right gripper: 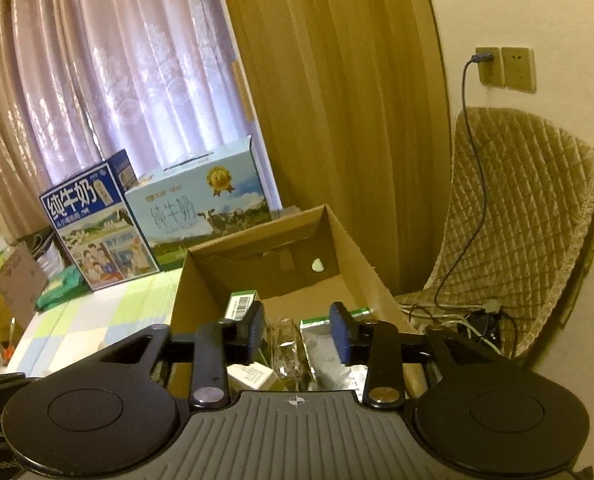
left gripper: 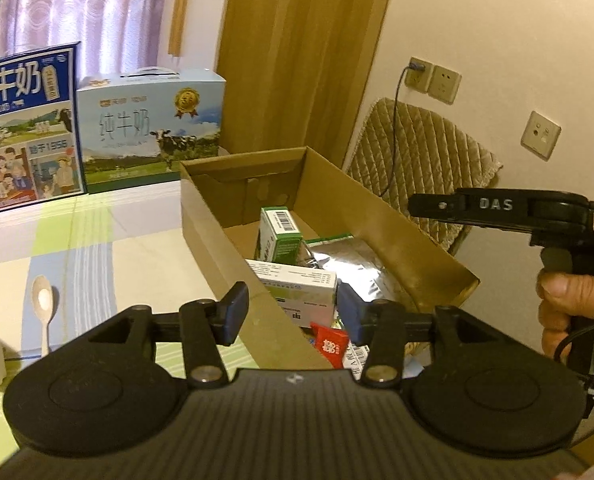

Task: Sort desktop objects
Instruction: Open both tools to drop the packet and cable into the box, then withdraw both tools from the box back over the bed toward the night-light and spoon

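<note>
"纯牛奶" is read on two milk cartons point(left gripper: 149, 128), upper left. Only the left view shows a spoon point(left gripper: 44, 308). Both hand-held grippers point(left gripper: 293, 312) point(right gripper: 297, 330) are spread, empty, over the cardboard box point(left gripper: 397, 236).

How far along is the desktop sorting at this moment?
Several items already lie in the cardboard box: a green-and-white carton, a white medicine box, a foil pouch and a red packet. Both the left claw and right claw are open and empty. A spoon remains on the table.
</note>
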The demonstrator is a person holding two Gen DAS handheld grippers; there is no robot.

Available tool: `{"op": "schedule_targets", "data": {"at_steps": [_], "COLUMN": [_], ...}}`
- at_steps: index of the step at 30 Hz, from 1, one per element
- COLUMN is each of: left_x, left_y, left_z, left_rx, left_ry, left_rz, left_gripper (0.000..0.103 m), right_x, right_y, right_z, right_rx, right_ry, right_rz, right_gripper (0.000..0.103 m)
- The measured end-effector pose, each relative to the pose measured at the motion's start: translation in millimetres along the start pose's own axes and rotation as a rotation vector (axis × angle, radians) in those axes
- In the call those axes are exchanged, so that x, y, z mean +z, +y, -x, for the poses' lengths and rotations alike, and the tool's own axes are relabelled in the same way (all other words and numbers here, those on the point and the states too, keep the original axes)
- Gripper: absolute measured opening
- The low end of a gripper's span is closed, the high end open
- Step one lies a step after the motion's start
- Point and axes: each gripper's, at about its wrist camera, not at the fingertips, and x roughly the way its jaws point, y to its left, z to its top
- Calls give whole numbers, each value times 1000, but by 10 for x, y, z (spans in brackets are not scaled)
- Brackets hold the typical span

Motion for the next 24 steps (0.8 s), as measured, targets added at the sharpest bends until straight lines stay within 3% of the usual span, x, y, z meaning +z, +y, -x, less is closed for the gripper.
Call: {"op": "schedule_targets", "data": {"at_steps": [9,17,24], "left_x": [-118,-449,-786], "left_y": [152,452,912], "left_z": [320,760,1127], "left_rx": [32,105,209], "left_ry": [-9,-6,7], "left_rz": [23,66,114], "left_gripper": [47,63,78], "right_x": [-44,-239,-600], "right_y": [139,582,1123], "right_z": [325,654,711], "right_rx": [5,81,177], "right_ry": [-19,-43,5], "right_rz": [-7,3,50], "right_gripper": [52,72,87]}}
